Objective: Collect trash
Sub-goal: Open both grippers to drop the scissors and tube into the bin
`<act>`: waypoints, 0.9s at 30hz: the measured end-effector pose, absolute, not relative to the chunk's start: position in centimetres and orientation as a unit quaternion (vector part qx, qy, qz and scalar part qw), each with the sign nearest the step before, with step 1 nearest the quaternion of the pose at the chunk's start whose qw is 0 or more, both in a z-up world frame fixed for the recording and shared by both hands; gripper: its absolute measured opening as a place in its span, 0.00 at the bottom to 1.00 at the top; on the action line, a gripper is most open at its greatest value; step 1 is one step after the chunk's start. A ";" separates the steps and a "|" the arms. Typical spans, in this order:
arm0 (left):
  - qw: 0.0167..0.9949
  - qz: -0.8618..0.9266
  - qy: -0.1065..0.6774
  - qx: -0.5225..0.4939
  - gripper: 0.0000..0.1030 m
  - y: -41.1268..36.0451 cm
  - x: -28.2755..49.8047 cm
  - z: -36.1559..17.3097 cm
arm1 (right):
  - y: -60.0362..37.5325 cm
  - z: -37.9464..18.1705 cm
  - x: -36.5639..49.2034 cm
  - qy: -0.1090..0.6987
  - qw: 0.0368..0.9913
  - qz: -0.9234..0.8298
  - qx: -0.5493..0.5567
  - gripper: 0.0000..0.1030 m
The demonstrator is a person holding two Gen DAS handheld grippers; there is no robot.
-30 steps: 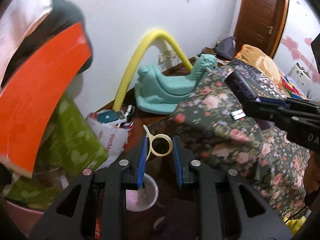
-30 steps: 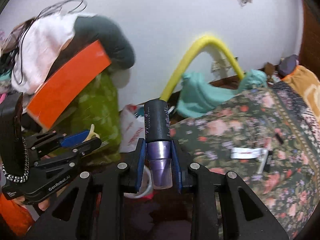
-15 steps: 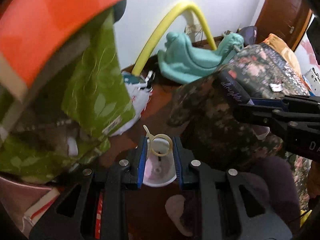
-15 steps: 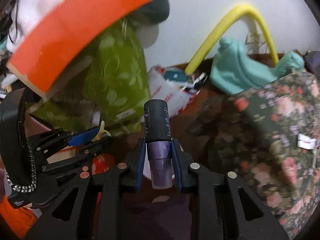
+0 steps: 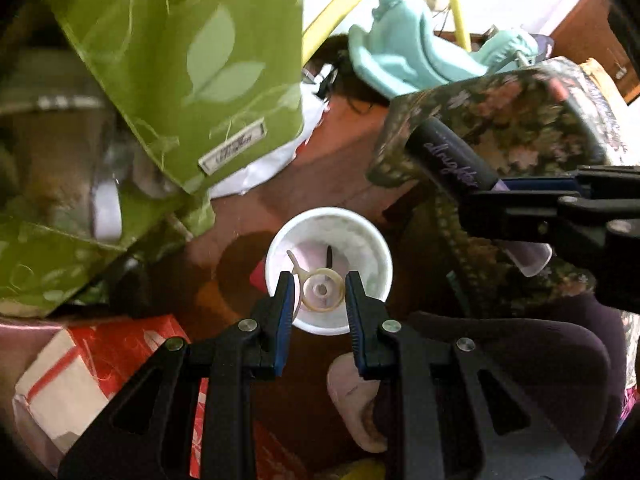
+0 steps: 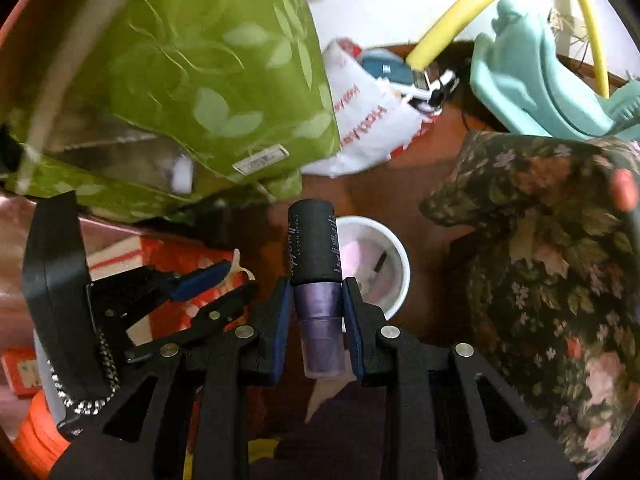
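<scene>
The white cup stood on the brown floor between the green leafy bag and the corner of the flowered bedspread, its mouth facing up and some pink and dark scraps already inside.

The left gripper pointed almost straight down, and its jaws were closed on a pale plastic ring with a thin tail sticking out toward eleven o'clock. From the left wrist view the ring sat right over the cup's mouth, toward the six o'clock side of the rim, so a drop from there looked likely to land inside.

The right gripper was clamped on a purple tube with a black cap. The tube's long axis ran straight out along the fingers, cap end forward at twelve o'clock. In the right wrist view the cup lay just past the right finger, at about one to two o'clock from the jaws, with the cap overlapping its left rim. So the tube looked off-centre, and I judged it needed a small shift toward two o'clock before release, or it might strike the rim and tip the light cup.

Of the two hands, the left looked the better placed over the cup. Its black body showed at nine o'clock in the right view, close beside the right one, so crowding seemed a risk.
</scene>
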State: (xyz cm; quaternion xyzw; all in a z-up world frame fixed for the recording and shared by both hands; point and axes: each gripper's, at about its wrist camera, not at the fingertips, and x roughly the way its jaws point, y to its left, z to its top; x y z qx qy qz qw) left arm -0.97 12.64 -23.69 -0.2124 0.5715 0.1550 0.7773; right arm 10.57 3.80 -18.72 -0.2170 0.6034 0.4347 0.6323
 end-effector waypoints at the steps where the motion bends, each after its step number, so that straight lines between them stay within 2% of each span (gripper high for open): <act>1: 0.774 0.156 0.575 -0.216 0.24 12.7 -0.9 -24.1 | 4.1 -19.3 10.8 0.608 0.629 0.428 -0.225 0.23; 10: 0.751 0.154 0.590 -0.253 0.24 13.7 0.2 -26.7 | 5.5 -22.4 13.0 0.648 0.602 0.405 -0.231 0.23; 12: 0.749 0.152 0.591 -0.256 0.25 13.7 0.6 -26.6 | 5.6 -22.4 13.1 0.658 0.589 0.413 -0.223 0.31; 14: 0.749 0.155 0.595 -0.247 0.30 13.6 1.0 -26.4 | 5.4 -22.0 13.3 0.659 0.590 0.414 -0.215 0.36; 17: 0.753 0.158 0.596 -0.229 0.32 13.2 1.2 -25.8 | 5.0 -21.3 13.1 0.646 0.602 0.413 -0.222 0.36; 27: 0.777 0.156 0.573 -0.207 0.32 11.6 0.9 -21.3 | 1.7 -16.4 12.6 0.591 0.652 0.422 -0.218 0.36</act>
